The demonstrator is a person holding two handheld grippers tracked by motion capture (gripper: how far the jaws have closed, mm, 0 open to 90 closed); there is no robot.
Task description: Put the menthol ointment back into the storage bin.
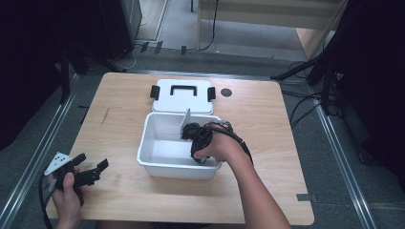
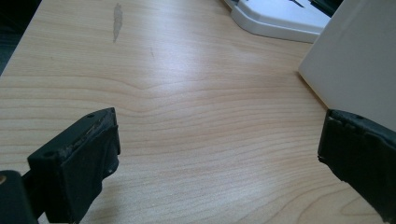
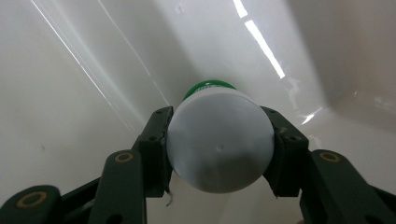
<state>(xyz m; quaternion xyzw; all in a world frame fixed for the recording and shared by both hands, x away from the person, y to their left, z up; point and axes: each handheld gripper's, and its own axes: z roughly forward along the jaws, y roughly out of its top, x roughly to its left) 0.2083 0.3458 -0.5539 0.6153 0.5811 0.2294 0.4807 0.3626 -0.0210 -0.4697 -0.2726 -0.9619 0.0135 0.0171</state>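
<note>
- At the lower left of the high view, the left gripper (image 1: 90,172) lay low over the wooden bench (image 1: 267,143), held in the person's left hand (image 1: 67,195); its fingers stood wide apart with nothing between them.
- The left gripper view bore this out: bare wood grain showed between the two black fingers (image 2: 79,158), with a white wall of the bin at the right edge and a corner of the lid at the top.
- In the middle of the high view sat the open white bin (image 1: 157,164), and its lid (image 1: 182,95) with a black handle lay flat on the bench just behind it.
- Right of centre, the right hand (image 1: 222,148) reached down into the bin, hand and gripper body hiding what the fingers held.
- The right gripper view gave what the high view could not: the right gripper (image 3: 219,149) had its fingers closed on a white bottle (image 3: 219,144) with a green band at its far end, inside the bin, whose glossy white walls lay close behind.
- A small dark disc (image 1: 226,92) lay on the bench right of the lid.
</note>
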